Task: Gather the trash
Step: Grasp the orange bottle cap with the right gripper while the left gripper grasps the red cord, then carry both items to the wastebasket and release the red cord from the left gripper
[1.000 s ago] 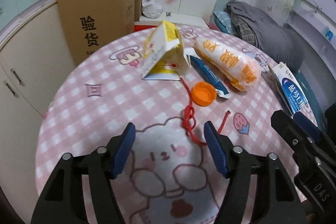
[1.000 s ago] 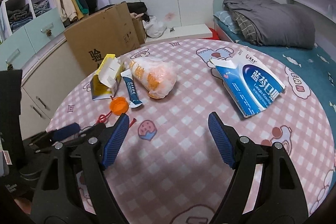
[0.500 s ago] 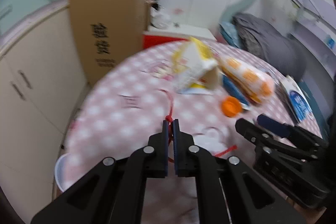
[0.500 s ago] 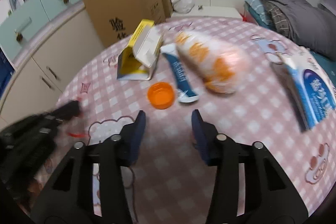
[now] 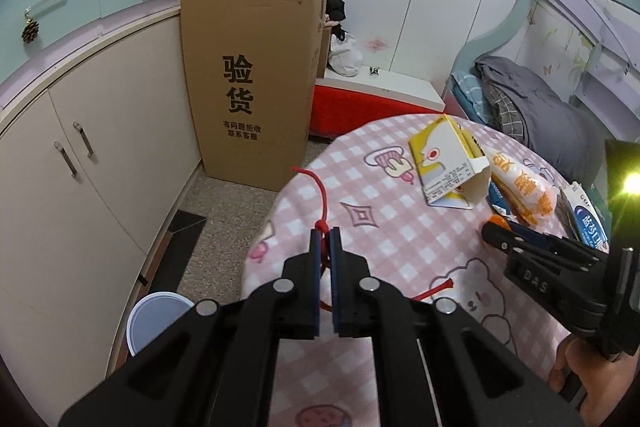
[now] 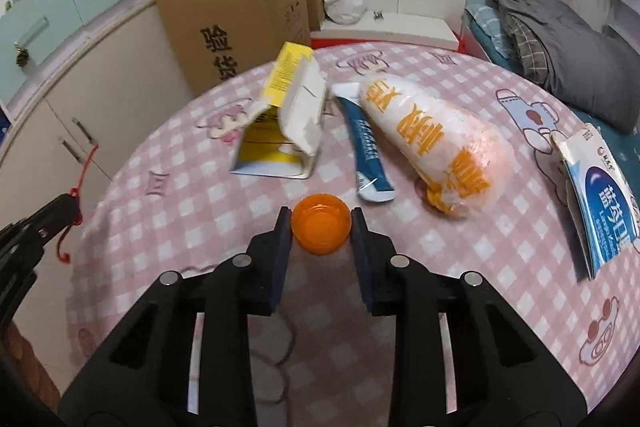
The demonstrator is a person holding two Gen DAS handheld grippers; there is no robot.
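Table (image 6: 440, 307): round, pink checked cloth, under both jaws; edge just left of the left jaws, floor beyond.
Cardboard box (image 5: 248, 87): upright on floor, far ahead of the left jaws, off the table.
White bin (image 5: 154, 321): on floor, below and left of the left jaws; likely the place for trash.
Orange-printed plastic bag (image 6: 436, 143): ahead and right of the right jaws, not yet collected.
Yellow carton (image 6: 288, 123): opened, ahead and slightly left of the right jaws, not yet collected.
Blue-white box (image 6: 600, 199): far right of the right jaws, near the table edge.
Blue sachet (image 6: 366, 147): straight ahead of the right jaws, between carton and bag.
Left gripper (image 5: 325, 239): jaws pressed together on the red cord (image 5: 320, 195), lifted; loose ends hanging above and below the tips.
Right gripper (image 6: 320, 227): jaws just been closing, orange bottle cap (image 6: 321, 229) between them, pads at or nearly at its sides; full contact not sure.
Progress: early; two small items in hand or nearly, four larger pieces left.
Room: open cloth behind the cap; free path for the left jaws over the edge toward the bin.
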